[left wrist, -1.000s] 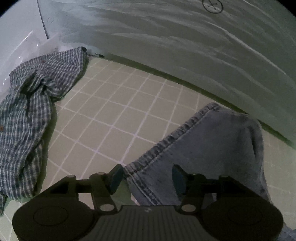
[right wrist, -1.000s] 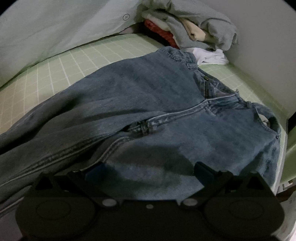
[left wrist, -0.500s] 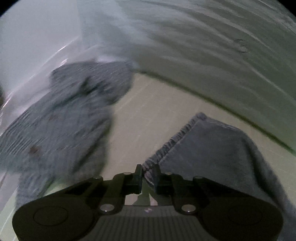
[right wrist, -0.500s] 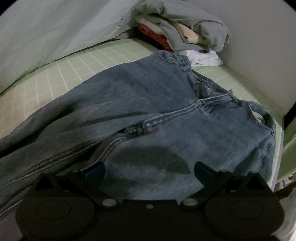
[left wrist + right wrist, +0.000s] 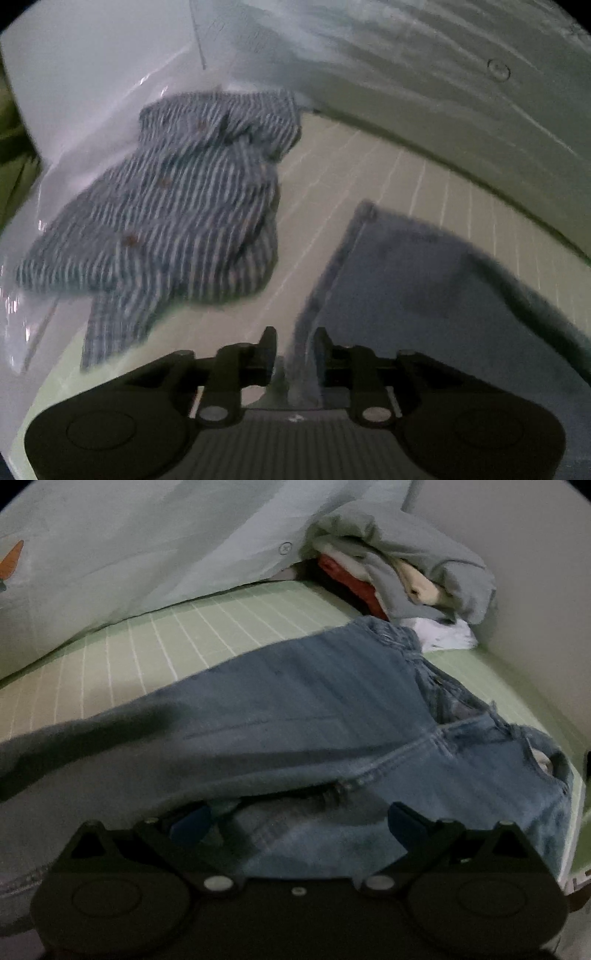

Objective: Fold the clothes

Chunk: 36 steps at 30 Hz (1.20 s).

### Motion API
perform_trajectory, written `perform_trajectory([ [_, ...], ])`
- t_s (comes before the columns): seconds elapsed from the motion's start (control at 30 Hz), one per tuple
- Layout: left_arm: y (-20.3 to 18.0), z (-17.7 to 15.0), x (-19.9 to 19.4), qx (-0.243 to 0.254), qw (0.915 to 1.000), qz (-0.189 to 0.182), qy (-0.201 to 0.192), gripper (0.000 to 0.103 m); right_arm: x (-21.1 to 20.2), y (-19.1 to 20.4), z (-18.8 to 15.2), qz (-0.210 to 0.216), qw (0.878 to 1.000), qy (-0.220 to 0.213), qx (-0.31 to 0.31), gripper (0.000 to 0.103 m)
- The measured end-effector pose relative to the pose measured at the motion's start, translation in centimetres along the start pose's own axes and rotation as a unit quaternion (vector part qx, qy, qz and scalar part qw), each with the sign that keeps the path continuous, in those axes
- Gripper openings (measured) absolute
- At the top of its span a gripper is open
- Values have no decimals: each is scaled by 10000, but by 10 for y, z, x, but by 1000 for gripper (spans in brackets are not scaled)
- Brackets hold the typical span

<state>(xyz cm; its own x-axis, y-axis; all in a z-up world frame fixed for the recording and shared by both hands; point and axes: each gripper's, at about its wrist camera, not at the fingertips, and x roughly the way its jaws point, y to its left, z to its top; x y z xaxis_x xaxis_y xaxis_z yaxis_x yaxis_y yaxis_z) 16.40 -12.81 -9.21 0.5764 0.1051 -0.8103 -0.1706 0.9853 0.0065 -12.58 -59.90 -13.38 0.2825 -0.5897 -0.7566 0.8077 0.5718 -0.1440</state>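
Blue jeans [image 5: 332, 709] lie spread over a green grid-patterned bed sheet [image 5: 155, 642], waistband toward the right. In the left wrist view the hem end of one jeans leg [image 5: 424, 280] is lifted off the sheet, and my left gripper [image 5: 294, 349] is shut on its hem edge. My right gripper [image 5: 299, 818] hovers low over the upper thigh part of the jeans, its blue-padded fingers wide open with only denim below them. Both views are motion-blurred.
A crumpled blue-and-white checked shirt [image 5: 184, 206] lies left of the jeans leg against a white wall. A pale green duvet [image 5: 424, 66] runs along the back. A pile of grey, red, cream and white clothes [image 5: 402, 579] sits in the far right corner.
My left gripper closed on the hem of the jeans leg and lifted it, swinging right so the checked shirt shifted toward the view's centre. The right gripper stayed open and moved slightly over the jeans.
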Motion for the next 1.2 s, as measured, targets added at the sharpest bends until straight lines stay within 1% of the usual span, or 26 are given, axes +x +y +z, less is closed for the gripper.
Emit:
perform_trajectory([
  [0.03,-3,7,3,81,10000,-16,-50,37,3,3,5,-3,10000,4,-42,103],
  [0.07,-6,14,6,144,9999,-39,-76,40,5,6,9,-7,10000,9,-84,103],
  [0.1,-8,20,10,184,9998,-75,-84,47,7,10,13,-21,9999,-12,-133,103],
  [0.13,-10,26,14,221,9996,-120,-83,56,6,13,16,-47,9998,-102,-167,103],
  [0.2,-15,37,25,272,9992,-284,-17,63,1,19,23,-105,9991,-340,-215,103],
  [0.3,-25,46,49,277,9986,-404,192,64,-3,25,30,-116,9978,-590,-286,103],
  [0.33,-28,48,56,289,9984,-424,248,65,0,27,32,-64,9979,-569,-311,103],
  [0.43,-39,51,70,435,9974,-484,299,65,14,33,38,156,9985,-369,-377,103],
  [0.6,-44,54,84,385,9968,-597,374,65,37,43,47,523,9974,-36,-486,103],
  [0.7,-45,54,87,404,9967,-603,366,68,50,50,53,743,9956,164,-551,103],
  [0.73,-45,54,88,425,9967,-598,353,68,55,48,58,786,9959,193,-398,103],
  [0.83,-48,56,91,511,9965,-566,335,70,72,34,79,795,9956,249,421,103],
  [0.93,-52,56,92,571,9964,-527,327,73,89,23,95,621,9922,287,1039,103],
  [1.0,-54,56,93,567,9966,-512,309,73,98,17,104,488,9897,297,1314,102],
  [1.07,-56,56,93,599,9966,-487,290,72,106,10,112,361,9864,285,1581,95],
  [1.1,-57,57,93,626,9965,-471,281,69,109,5,115,342,9841,278,1718,93],
  [1.13,-58,57,93,659,9963,-474,268,56,113,1,118,345,9818,270,1848,89],
  [1.17,-60,57,92,715,9957,-530,245,49,117,-2,121,317,9813,322,1871,85],
  [1.2,-62,58,90,785,9952,-528,232,38,122,-3,124,272,9818,406,1833,84],
])
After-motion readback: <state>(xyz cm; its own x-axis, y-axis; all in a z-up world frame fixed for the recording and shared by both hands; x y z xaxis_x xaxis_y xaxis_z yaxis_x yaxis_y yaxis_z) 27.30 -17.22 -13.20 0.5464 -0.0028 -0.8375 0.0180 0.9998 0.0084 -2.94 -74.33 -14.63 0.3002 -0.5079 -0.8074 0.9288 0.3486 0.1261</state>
